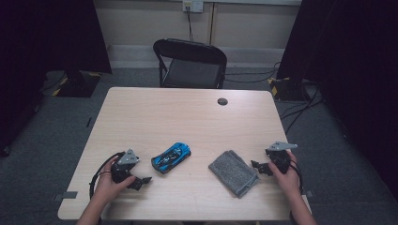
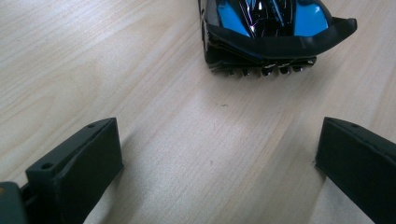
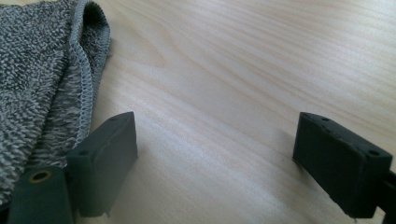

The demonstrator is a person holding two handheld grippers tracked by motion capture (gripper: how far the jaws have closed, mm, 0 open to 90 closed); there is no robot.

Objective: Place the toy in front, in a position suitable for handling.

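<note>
While both tools rest low at the near edge of the table (image 1: 141, 108), neither grasps anything; the left gripper (image 1: 139, 182) has its jaws spread wide over bare wood, and the right gripper (image 1: 257, 167) is likewise spread and empty. Just ahead of the left one sits the blue toy car (image 1: 171, 157), apart from the jaws, one end toward them and lined up a little right of the gap in the left gripper view (image 2: 275, 32); a straight push forward would likely catch it on one jaw only, and because it stands on wheels it could roll or swing off toward the middle of the table rather than settle between them. Beside the right gripper lies the folded grey cloth (image 1: 233, 172); in the right gripper view one jaw sits at its hemmed edge (image 3: 42, 79), touching or nearly so, I cannot tell which; closing from here would probably pinch only the top fold, so the cloth may unfold or drag as it lifts. Farther off stands a black chair (image 1: 192, 63), clear of the work.
</note>
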